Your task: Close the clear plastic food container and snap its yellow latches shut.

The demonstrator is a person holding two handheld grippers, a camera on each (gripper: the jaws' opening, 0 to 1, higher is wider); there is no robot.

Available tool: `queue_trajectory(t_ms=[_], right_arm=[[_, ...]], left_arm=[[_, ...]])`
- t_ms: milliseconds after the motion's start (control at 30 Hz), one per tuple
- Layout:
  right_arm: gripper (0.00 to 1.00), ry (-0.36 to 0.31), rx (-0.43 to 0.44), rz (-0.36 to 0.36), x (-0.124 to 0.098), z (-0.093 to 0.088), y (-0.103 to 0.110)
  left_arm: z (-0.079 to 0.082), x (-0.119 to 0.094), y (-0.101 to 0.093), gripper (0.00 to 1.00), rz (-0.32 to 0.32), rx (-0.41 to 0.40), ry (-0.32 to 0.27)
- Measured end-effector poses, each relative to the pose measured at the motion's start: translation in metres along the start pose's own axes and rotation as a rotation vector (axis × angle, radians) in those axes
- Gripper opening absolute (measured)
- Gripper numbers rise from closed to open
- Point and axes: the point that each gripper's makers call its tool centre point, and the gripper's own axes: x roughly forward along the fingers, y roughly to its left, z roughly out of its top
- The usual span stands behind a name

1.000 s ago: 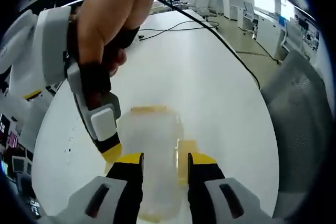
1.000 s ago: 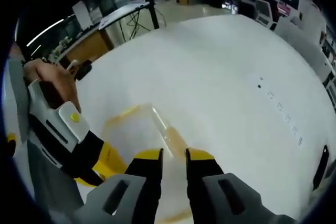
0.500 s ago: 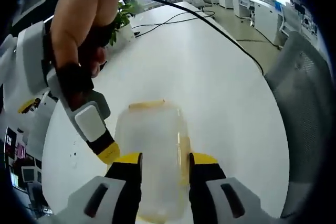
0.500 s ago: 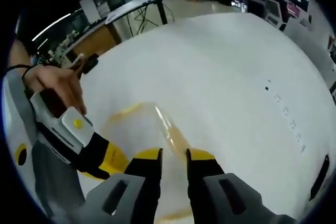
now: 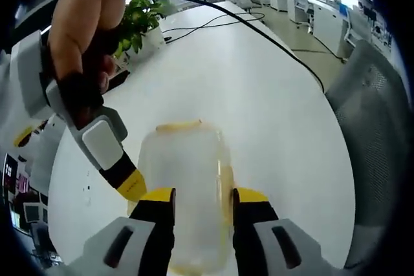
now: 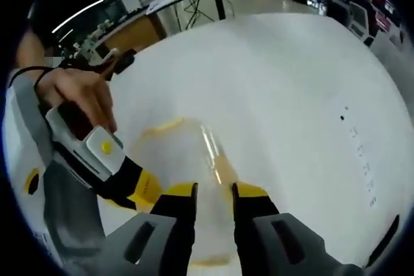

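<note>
Seemingly one container (image 5: 187, 192), two grippers, three latches showing.

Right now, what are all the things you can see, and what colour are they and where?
Food container: one, clear plastic with its lid on, on the table close in front of both cameras.
Yellow latches: at least three, on the container's edges; whether they are snapped down is unclear.
Table: one, white, under everything.
Cables: several, black, across the table's far end.
Potted plant: one, green, by the table's far-left edge in the left gripper view.
Chair: one, grey mesh, right of the table.
Person's hands: two, each wrapped round a gripper handle.
Left hand-held gripper: black and yellow tips, over the container.
Right hand-held gripper: black and yellow tips, over the container.
</note>
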Motion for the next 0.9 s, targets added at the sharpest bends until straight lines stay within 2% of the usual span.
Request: queue_trajectory(t_ms=[200, 433, 667, 800, 900], right_arm=[[0.21, 0.047, -0.045, 0.029, 0.002, -0.002, -0.001], [0.21, 0.074, -0.081, 0.061, 0.001, -0.005, 0.004], [0.22, 0.068, -0.103, 0.095, -0.001, -0.008, 0.012], [0.23, 0.058, -0.121, 0.134, 0.000, -0.009, 0.014], [0.24, 0.063, -0.111, 0.166, 0.001, -0.006, 0.008]], left_arm=[[0.000, 0.001, -0.001, 0.29, -0.007, 0.006, 0.005], [0.001, 0.002, -0.001, 0.29, -0.023, 0.035, 0.044], [0.000, 0.005, -0.003, 0.31, -0.015, 0.089, 0.075], [0.001, 0.005, -0.002, 0.31, -0.019, 0.090, 0.094], [0.001, 0.004, -0.002, 0.30, -0.025, 0.084, 0.099]])
